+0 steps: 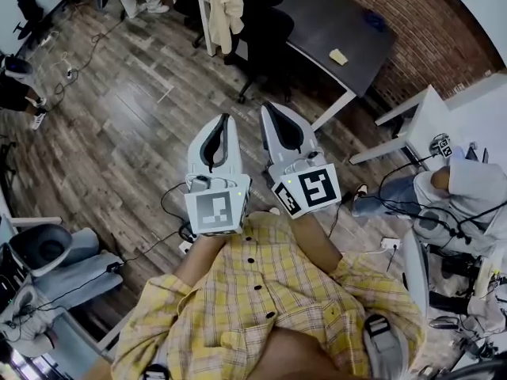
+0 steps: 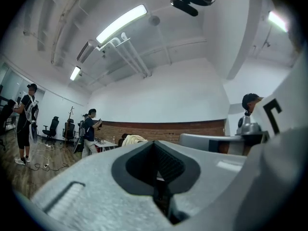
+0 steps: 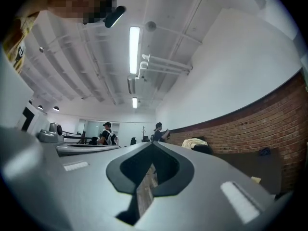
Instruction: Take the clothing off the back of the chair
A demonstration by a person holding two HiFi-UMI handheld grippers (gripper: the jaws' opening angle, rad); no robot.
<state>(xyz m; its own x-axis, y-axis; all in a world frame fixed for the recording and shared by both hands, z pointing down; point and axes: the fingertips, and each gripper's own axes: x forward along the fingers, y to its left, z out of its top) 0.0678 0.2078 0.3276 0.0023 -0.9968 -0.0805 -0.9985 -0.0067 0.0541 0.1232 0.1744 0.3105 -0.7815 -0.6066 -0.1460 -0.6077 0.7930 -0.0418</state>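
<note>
Cream clothing [image 1: 226, 6] over black chair [image 1: 269, 34] back, left tongs [image 1: 225, 119] and right tongs [image 1: 266, 107] pressed together, empty.

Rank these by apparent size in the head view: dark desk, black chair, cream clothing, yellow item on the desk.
1. dark desk
2. black chair
3. cream clothing
4. yellow item
All lie similarly far away.

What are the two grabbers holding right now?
Nothing. The left gripper and the right gripper are both shut and empty. The cream clothing hangs on the chair ahead, untouched.
</note>
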